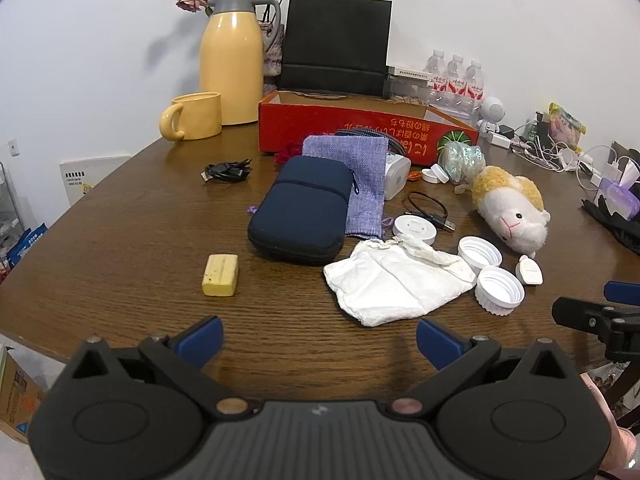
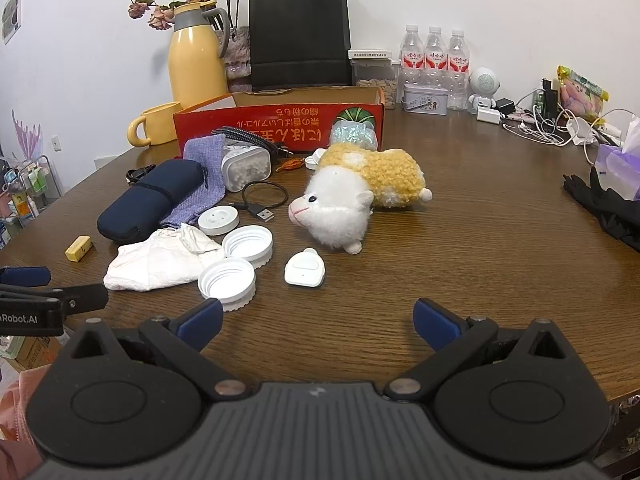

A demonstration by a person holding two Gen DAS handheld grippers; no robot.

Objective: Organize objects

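Observation:
Loose items lie scattered on a brown wooden table [image 1: 120, 208] in front of an open red cardboard box [image 1: 344, 128]. Among them are a navy zip case [image 1: 304, 212], a lilac cloth pouch [image 1: 356, 164], a white cloth bag [image 1: 396, 280], two white jar lids [image 1: 490, 276], a yellow eraser block [image 1: 221, 275] and a plush sheep [image 2: 352, 196]. My left gripper [image 1: 319, 338] is open above the near table edge, nothing between its fingers. My right gripper [image 2: 318, 318] is open too, just short of a small white device [image 2: 303, 268].
A yellow jug [image 1: 232, 56], a yellow mug [image 1: 194, 116], a black paper bag [image 1: 336, 44] and water bottles [image 2: 434, 56] stand at the back. Cables and chargers [image 2: 548, 124] clutter the right side, with black gloves [image 2: 608, 208] near the edge. A black USB cable [image 2: 262, 200] lies mid-table.

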